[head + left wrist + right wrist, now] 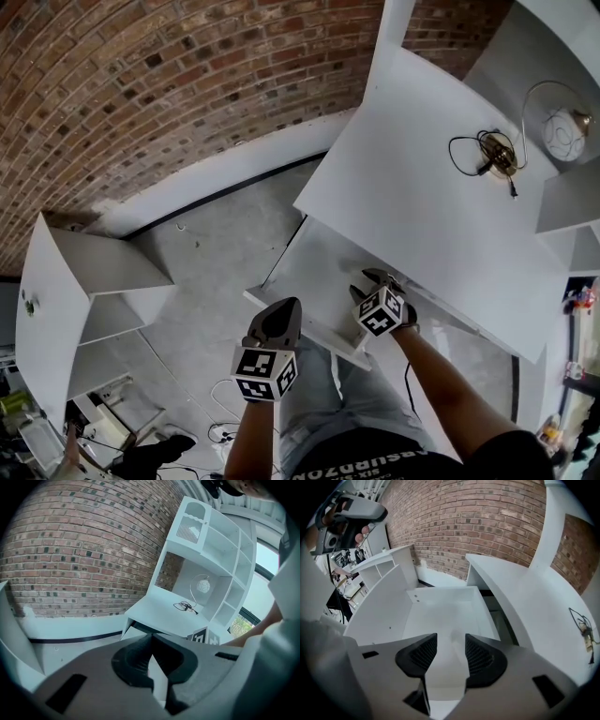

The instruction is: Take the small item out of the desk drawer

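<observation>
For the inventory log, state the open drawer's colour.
White throughout. The drawer shows best in the right gripper view.

Even, soft daylight is seen throughout, without glare. Strong fisheye bending and dark corners are shown in both gripper views. The near tongs point(445, 656) are blurred.

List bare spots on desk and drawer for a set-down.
Desk top: bare from its near edge to the cable; crowded by cable and lamp. Drawer floor: bare wall to wall, ahead of the right gripper.
</observation>
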### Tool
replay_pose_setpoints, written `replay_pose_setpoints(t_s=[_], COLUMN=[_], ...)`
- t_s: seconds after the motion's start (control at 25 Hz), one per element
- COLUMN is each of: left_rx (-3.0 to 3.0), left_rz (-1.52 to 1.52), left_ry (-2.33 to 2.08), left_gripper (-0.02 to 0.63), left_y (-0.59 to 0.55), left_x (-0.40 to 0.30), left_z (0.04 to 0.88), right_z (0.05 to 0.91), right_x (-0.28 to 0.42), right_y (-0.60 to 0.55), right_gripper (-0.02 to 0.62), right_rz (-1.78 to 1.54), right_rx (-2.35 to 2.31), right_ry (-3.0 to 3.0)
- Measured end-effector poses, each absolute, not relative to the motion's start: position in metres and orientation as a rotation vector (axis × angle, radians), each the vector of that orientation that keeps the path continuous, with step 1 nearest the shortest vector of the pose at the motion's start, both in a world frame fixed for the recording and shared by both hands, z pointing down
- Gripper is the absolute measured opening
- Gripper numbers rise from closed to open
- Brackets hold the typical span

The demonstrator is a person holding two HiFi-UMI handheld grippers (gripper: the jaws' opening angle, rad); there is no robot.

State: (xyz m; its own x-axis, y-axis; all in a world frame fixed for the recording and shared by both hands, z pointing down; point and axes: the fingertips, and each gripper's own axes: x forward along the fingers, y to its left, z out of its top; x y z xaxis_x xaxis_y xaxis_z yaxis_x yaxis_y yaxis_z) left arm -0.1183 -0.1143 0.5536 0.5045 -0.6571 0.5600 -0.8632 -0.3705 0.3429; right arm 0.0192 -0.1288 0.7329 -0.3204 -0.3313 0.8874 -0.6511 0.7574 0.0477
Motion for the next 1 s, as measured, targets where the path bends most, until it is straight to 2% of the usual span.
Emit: replay_pose_setpoints(t_s=[1.0], left_rx=[2.145], left_rz=[0.473], left_ry=[-1.200], left_gripper=[0.006], left_y=[-0.120], left_x=[-0.103], left_z=[0.600], right_z=[0.825], right_x=[0.036], right_y=[-0.141], right_gripper=[0.183], right_rz=[0.308], right_rx=[0.622], right_ry=[-1.795])
